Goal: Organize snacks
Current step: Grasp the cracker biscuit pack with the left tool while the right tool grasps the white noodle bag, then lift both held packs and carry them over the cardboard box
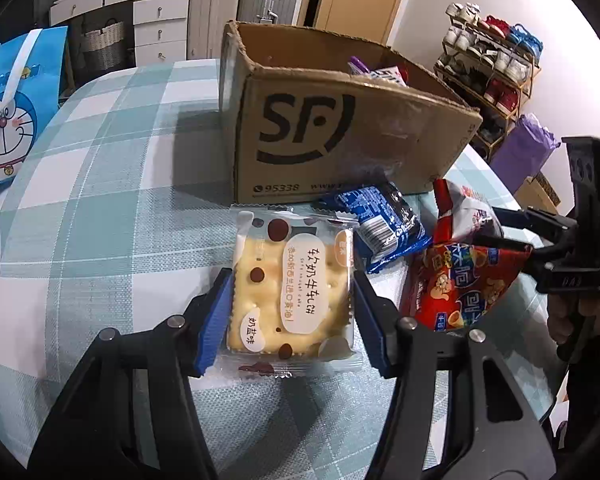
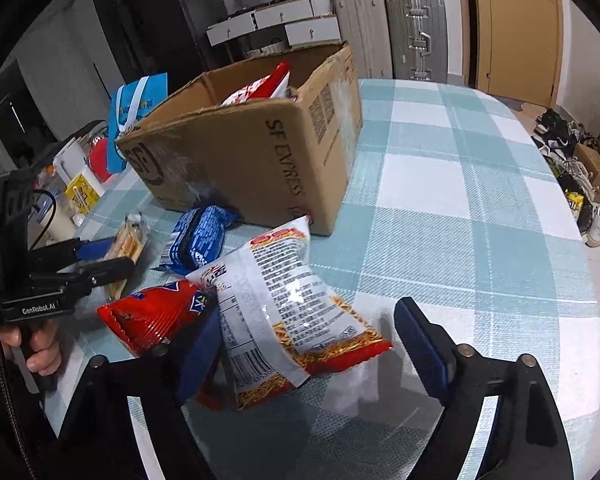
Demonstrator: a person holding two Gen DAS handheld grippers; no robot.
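The biscuit packet [image 1: 290, 288] is clamped in the left hand-held gripper [image 1: 292, 304] — the box [image 1: 339, 136] is found straight ahead; the right hand-held gripper [image 2: 307, 344] is spread wide.

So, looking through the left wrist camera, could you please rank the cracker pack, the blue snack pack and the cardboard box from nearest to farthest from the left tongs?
1. Cracker pack: between the left tongs.
2. Blue snack pack: just beyond, to the right.
3. Cardboard box: farthest, behind both.
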